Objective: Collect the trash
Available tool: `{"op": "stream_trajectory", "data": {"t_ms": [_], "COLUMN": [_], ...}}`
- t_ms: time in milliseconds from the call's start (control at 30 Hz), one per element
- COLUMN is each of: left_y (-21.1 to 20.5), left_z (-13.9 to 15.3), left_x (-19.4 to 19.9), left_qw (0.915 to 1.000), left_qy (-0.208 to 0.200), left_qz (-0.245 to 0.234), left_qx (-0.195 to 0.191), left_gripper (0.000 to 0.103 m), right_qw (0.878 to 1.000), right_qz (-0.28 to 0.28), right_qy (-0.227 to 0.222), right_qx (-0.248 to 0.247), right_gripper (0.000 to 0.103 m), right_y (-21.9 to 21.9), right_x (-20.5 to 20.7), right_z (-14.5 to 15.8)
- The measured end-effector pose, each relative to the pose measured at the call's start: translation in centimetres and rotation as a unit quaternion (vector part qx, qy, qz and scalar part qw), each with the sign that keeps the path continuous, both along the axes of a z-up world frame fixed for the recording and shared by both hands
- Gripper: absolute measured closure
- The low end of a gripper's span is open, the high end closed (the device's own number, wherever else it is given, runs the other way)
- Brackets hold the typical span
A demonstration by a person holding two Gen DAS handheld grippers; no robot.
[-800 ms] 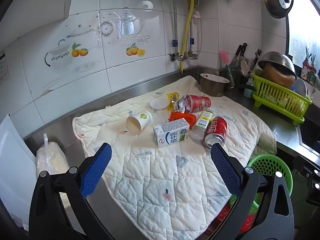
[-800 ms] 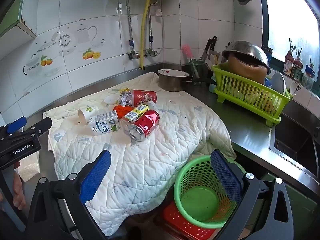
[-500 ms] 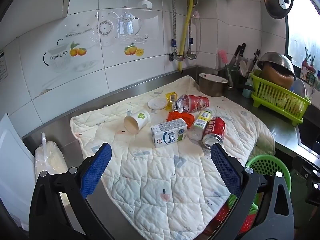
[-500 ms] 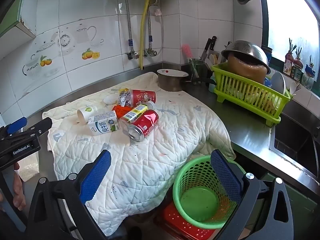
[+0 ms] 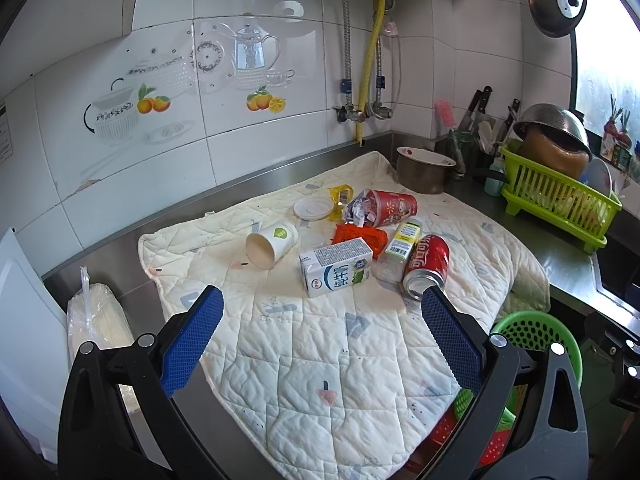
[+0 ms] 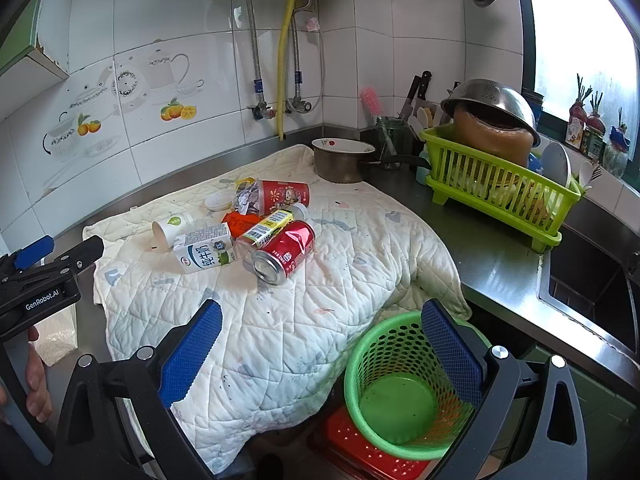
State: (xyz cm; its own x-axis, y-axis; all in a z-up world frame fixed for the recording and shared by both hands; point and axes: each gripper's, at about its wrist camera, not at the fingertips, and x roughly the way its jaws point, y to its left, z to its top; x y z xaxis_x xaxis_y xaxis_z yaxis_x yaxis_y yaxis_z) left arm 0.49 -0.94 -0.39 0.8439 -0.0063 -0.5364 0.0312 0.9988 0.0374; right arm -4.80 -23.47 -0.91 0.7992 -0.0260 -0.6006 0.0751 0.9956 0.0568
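Note:
Trash lies in a heap on a quilted white cloth (image 5: 320,344) (image 6: 344,280): a red can (image 5: 427,265) (image 6: 285,252) on its side, a white milk carton (image 5: 336,267) (image 6: 204,253), a clear bottle with a yellow label (image 5: 400,248) (image 6: 266,226), a tipped paper cup (image 5: 272,243) (image 6: 170,229), a red cup stuffed with paper (image 5: 386,208) (image 6: 280,197), an orange wrapper (image 5: 358,236) and a white lid (image 5: 314,209). A green mesh bin (image 6: 404,388) (image 5: 536,340) stands below the counter edge. My left gripper (image 5: 320,332) and right gripper (image 6: 320,340) are open and empty, short of the heap.
A metal pot (image 5: 424,170) and a green dish rack (image 6: 500,188) with bowls stand at the back right, by a sink (image 6: 588,280). A bag of white grains (image 5: 96,320) lies left of the cloth. A red crate (image 6: 360,448) sits under the bin. Tiled wall behind.
Both views have shifted only slightly; the left wrist view has crept a little closer to the heap. Both grippers stay open and the trash has not moved.

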Motion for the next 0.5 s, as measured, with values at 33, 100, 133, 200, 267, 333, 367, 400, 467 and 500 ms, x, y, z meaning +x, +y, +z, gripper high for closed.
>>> {"op": "stream_trajectory", "data": {"t_ms": [33, 100, 133, 200, 267, 333, 367, 400, 467, 500], "left_y": [0.0, -0.1, 0.3, 0.3, 0.4, 0.6, 0.7, 0.8, 0.8, 0.9], "left_z": [0.0, -0.1, 0.1, 0.1, 0.1, 0.2, 0.1, 0.2, 0.2, 0.2], "left_x": [0.0, 0.2, 0.3, 0.4, 0.4, 0.5, 0.4, 0.4, 0.5, 0.5], "left_qw": [1.0000, 1.0000, 1.0000, 1.0000, 1.0000, 1.0000, 1.0000, 1.0000, 1.0000, 1.0000], "left_qy": [0.000, 0.001, 0.002, 0.001, 0.001, 0.000, -0.001, -0.001, -0.002, -0.002], "left_qz": [0.001, 0.001, 0.001, 0.002, 0.003, 0.004, 0.005, 0.004, 0.005, 0.005], "left_qx": [0.000, 0.000, -0.001, 0.000, -0.001, -0.001, -0.001, -0.002, -0.002, -0.003], "left_gripper": [0.005, 0.005, 0.005, 0.005, 0.005, 0.005, 0.005, 0.005, 0.005, 0.005], "right_qw": [1.000, 1.000, 1.000, 1.000, 1.000, 1.000, 1.000, 1.000, 1.000, 1.000], "right_qz": [0.001, 0.002, 0.002, 0.004, 0.005, 0.006, 0.006, 0.006, 0.006, 0.006], "right_qy": [0.000, 0.000, 0.000, 0.001, 0.001, 0.002, 0.002, 0.001, 0.002, 0.002], "right_qx": [-0.001, -0.001, -0.001, -0.002, -0.001, -0.001, -0.001, -0.001, -0.001, -0.001], "right_gripper": [0.006, 0.006, 0.006, 0.006, 0.006, 0.006, 0.006, 0.006, 0.006, 0.006], "right_y": [0.0, -0.2, -0.1, 0.2, 0.3, 0.4, 0.5, 0.5, 0.6, 0.7], "right_x": [0.0, 0.0, 0.1, 0.5, 0.6, 0.7, 0.7, 0.8, 0.8, 0.8], "right_z": [0.0, 0.0, 0.0, -0.1, -0.1, -0.1, -0.1, -0.1, -0.1, -0.1]}}
